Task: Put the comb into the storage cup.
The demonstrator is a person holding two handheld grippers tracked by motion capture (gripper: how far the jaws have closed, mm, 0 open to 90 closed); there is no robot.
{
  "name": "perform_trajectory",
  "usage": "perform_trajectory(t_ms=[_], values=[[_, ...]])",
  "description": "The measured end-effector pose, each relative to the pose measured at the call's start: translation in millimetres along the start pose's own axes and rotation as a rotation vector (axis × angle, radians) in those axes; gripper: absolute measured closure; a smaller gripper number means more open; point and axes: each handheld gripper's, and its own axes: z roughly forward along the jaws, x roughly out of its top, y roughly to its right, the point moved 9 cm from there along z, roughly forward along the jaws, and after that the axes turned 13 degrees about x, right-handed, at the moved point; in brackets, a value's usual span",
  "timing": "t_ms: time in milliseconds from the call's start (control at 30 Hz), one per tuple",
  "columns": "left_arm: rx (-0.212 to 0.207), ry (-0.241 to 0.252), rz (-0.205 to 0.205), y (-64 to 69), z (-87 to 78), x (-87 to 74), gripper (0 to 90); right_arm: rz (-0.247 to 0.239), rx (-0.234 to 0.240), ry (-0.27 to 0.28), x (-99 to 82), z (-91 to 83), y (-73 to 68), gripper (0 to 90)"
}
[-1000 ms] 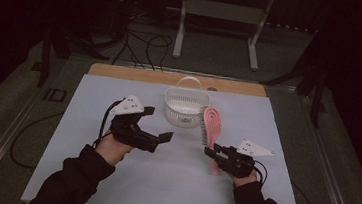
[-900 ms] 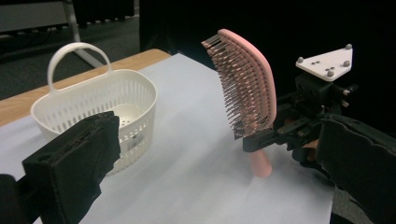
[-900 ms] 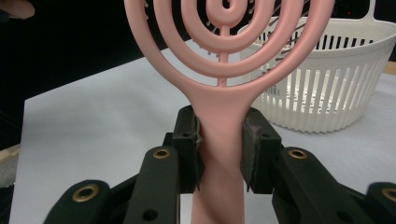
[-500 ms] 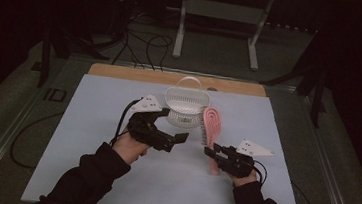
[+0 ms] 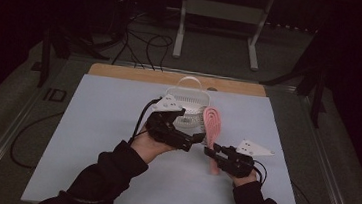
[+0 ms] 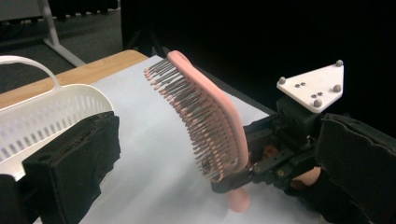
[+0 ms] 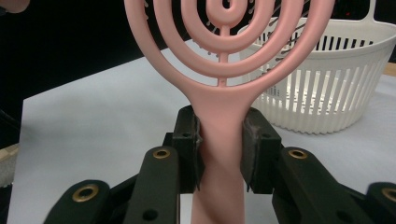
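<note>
We see R gripper (image 7: 219, 140) clamping pink hairbrush (image 7: 224, 60) by its neck, head raised over white mat (image 5: 106, 125) (bristles face L gripper (image 5: 193, 139)), beside white basket (image 5: 186, 102); L jaws wide, empty

The room was dark. A grey floor (image 5: 224, 51) carried black cables (image 5: 139, 40) and a metal stand (image 5: 220, 10) beyond the table (image 5: 102, 114).
</note>
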Motion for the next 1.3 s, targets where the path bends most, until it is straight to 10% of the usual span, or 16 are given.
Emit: perform_trajectory(t_ms=[467,1300], values=[[0.048,-0.021,-0.107,-1.8,26.0,3.3,1.1,-0.003,0.001,0.003,0.8,-0.2,0.2,70.5],[0.067,-0.074,-0.219,5.8,56.0,6.6,40.1,-0.007,-0.015,0.003,1.3,-0.3,2.3,70.5]])
